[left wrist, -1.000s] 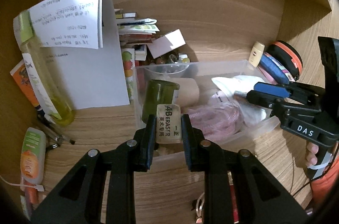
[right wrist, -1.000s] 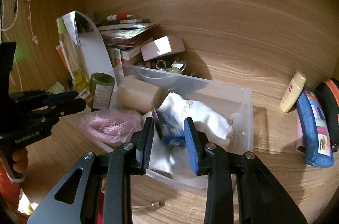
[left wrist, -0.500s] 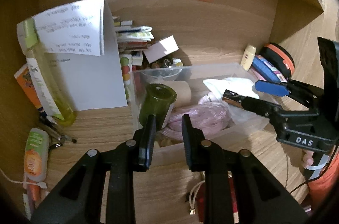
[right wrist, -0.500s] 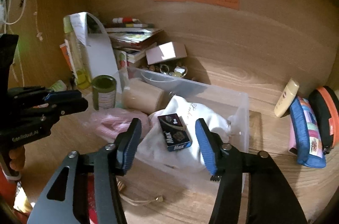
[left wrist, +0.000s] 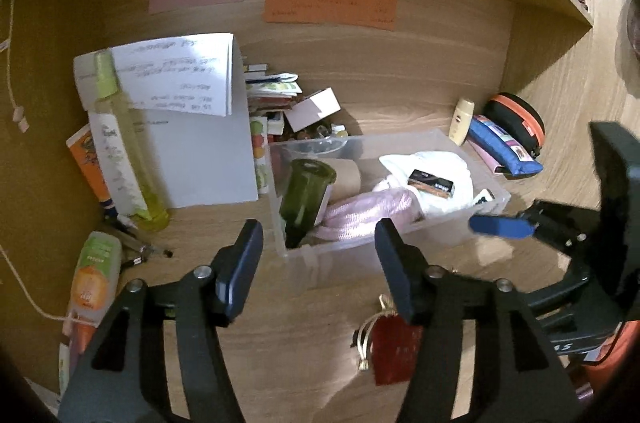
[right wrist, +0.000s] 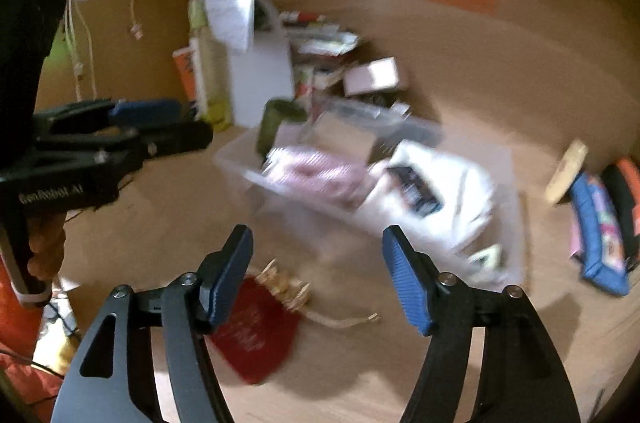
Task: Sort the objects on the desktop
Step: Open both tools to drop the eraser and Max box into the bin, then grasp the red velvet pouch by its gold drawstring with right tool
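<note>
A clear plastic bin [left wrist: 424,235] sits on the wooden desk. It holds a dark green bottle [left wrist: 306,189], a pink bundle [left wrist: 368,211], a white cloth [left wrist: 436,163] and a small dark box [left wrist: 432,183]. My left gripper [left wrist: 318,263] is open and empty in front of the bin. My right gripper [right wrist: 316,275] is open and empty, above a red drawstring pouch [right wrist: 252,339]. The pouch also shows in the left wrist view [left wrist: 394,355]. The right wrist view is blurred; the bin [right wrist: 496,275] shows there too.
A tall yellow bottle [left wrist: 120,151] and white papers [left wrist: 208,143] stand at the left. An orange tube [left wrist: 94,279] and pens lie beside them. A book stack [left wrist: 272,95] is behind the bin. A cream bottle [left wrist: 460,121] and blue pouch [left wrist: 504,147] lie at the right.
The left gripper let go of the eraser and the right let go of the dark box, which now lies in the bin. Both opened wide and pulled back from the bin.
</note>
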Demonstrator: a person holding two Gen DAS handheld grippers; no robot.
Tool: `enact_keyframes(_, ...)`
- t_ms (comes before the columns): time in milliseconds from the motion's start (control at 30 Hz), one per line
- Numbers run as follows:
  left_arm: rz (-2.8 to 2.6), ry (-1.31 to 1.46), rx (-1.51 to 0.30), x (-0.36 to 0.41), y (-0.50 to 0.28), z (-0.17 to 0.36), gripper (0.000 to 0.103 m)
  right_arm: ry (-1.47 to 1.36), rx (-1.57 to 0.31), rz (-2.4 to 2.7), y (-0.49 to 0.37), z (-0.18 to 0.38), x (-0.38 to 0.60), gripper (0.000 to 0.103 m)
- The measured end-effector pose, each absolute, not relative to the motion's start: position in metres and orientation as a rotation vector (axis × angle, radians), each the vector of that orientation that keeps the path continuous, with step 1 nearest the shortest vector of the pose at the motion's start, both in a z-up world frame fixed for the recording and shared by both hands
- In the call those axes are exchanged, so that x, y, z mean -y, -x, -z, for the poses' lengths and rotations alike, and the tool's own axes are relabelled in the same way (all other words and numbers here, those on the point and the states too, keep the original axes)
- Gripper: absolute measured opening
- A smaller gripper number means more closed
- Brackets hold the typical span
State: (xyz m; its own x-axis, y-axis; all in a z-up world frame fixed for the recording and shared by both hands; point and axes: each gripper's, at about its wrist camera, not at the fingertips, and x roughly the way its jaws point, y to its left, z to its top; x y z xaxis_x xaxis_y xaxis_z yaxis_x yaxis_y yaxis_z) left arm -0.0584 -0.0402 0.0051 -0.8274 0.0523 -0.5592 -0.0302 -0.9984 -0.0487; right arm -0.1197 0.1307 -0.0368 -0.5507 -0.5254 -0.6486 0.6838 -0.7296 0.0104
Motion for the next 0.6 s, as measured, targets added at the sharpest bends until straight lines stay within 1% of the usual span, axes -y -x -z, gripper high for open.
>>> enact_keyframes(67, -2.97, 0.915, 0.063, 0.043, 0.054, -0.003, 0.064, -0.892, -0.3, 2.229, 0.121, 0.047, -0.127, 0.064)
enact_keyframes(133, -2.986, 0.924, 0.069, 0.048, 0.047, 0.001, 0.066, -0.931, -0.314, 2.218, 0.121, 0.058, -0.123, 0.064)
enact_keyframes(333, -2.986, 0.998, 0.114, 0.063, 0.038, 0.019, 0.067, -1.017, -0.353, 2.152, 0.119, 0.085, -0.111, 0.064)
enact_keyframes(600, -2.934, 1.119, 0.152, 0.069, 0.033, 0.05, 0.068, -1.053, -0.414, 2.124, 0.117, 0.1, -0.098, 0.063)
